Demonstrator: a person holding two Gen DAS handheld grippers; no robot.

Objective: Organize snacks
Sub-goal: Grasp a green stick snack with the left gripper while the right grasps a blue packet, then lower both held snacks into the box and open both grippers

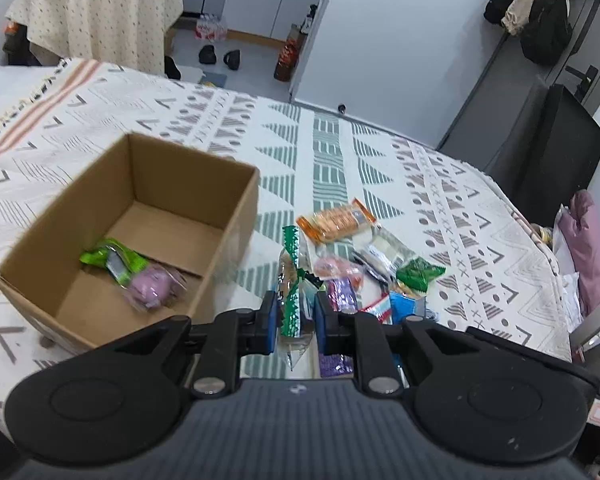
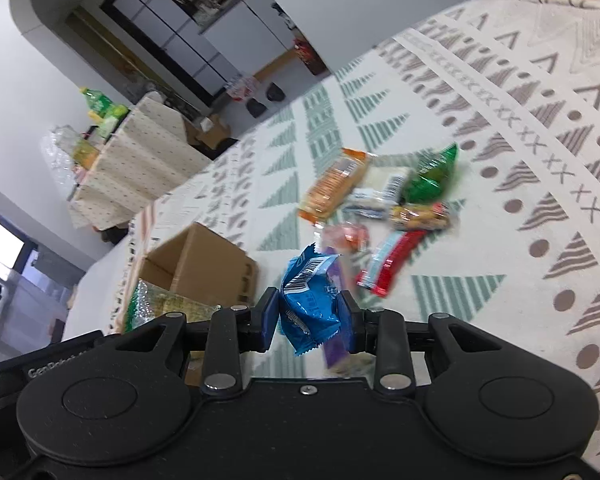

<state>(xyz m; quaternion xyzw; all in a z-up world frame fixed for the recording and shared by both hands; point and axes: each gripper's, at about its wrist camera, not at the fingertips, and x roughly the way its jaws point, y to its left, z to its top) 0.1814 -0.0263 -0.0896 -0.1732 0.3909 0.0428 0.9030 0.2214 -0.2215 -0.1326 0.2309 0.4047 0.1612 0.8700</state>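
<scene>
A woven cloth (image 1: 380, 152), cream with grey and green bands of triangles, stripes and crosses, is covering the whole work surface and lying mostly flat. On it, a rectangular cardboard box (image 1: 228, 216) of plain brown corrugated board is sitting open at the top. Inside the box, near its closer wall, a crinkled bright-green packet (image 1: 114, 260) is lying against a clear wrapper holding something rounded and pink-purple (image 1: 154, 286).

Just beside the box, on the cloth, a loose pile of snacks (image 2: 384, 208) is lying in a jumble. In that pile, farthest from the box's near corner, a long orange glossy pack of biscuits (image 1: 338, 218) is lying flat; a dark-green foil pouch (image 2: 432, 174) is lying at the pile's outer edge, and a flat red and pale-blue bar (image 2: 388, 264) is lying at the pile's closer edge.

The left gripper (image 1: 296, 312) is clamping its blue-padded fingers on a clear, narrow packet with a zigzag green edge (image 1: 292, 280), holding it upright above the cloth between the box and the pile. The right gripper (image 2: 310, 312) is squeezing a puffy, creased blue foil packet (image 2: 310, 296) with a white barcode, lifted above the cloth just beside the box.
</scene>
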